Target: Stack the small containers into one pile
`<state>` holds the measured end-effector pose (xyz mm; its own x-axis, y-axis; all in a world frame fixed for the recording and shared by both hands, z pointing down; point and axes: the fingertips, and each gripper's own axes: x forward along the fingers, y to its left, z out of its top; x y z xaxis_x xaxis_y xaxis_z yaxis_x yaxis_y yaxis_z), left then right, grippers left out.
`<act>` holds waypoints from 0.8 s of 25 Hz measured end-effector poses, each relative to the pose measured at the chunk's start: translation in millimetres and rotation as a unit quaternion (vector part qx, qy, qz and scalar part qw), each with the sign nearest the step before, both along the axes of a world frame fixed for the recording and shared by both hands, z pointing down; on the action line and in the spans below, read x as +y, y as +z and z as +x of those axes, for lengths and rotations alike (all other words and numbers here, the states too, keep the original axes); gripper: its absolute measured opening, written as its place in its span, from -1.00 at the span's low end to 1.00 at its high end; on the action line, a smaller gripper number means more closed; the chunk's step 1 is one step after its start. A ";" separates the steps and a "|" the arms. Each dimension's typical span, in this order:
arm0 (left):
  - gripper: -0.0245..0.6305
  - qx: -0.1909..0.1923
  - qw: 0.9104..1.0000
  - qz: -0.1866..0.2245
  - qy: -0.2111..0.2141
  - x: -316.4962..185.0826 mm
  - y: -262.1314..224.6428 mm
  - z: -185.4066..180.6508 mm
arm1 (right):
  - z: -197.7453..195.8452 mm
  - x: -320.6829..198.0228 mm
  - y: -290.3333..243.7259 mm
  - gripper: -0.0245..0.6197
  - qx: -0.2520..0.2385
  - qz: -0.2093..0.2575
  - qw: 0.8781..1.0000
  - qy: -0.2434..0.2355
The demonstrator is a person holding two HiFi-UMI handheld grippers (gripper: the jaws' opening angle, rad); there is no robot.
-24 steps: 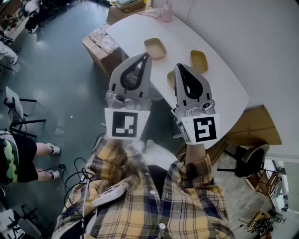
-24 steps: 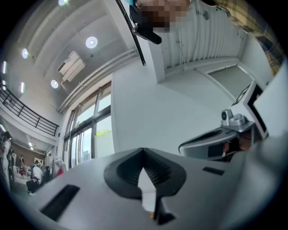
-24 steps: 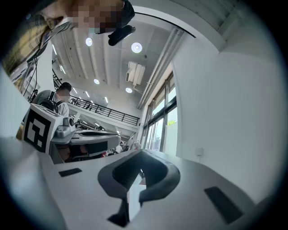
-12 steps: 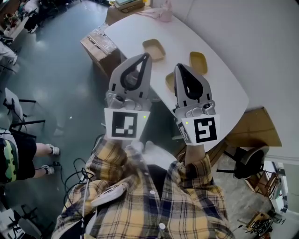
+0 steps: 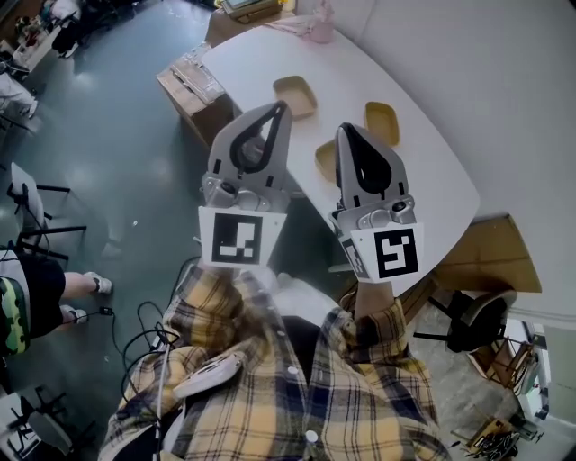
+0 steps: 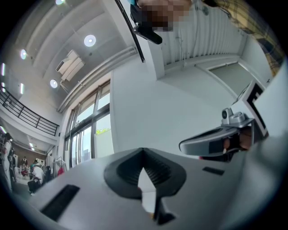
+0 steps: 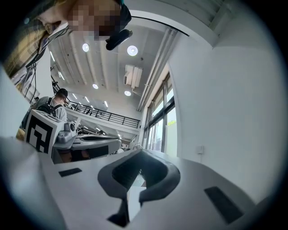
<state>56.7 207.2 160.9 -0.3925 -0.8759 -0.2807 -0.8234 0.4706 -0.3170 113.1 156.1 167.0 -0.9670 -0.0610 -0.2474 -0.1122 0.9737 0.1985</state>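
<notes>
Small tan containers sit apart on the bench, toward twelve o'clock. Fingers of the left gripper and right gripper are together, empty; one should lower, open, and straddle the nearest rim.

Ahead of you lies a white tabletop. Just off its left edge you see a cardboard box on the floor, with clear plastic packs on top. At the tabletop's far end stands a pink object, too small to identify. By its right end sits another cardboard box, with a black swivel chair beside it. Well left of the tabletop are a bystander's legs and loose cables.
</notes>
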 end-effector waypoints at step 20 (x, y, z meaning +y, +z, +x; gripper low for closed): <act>-0.87 -0.011 0.996 -0.002 0.084 -101.8 12.2 -117.7 | -123.7 -85.0 19.2 -0.88 0.008 -0.008 0.999 0.040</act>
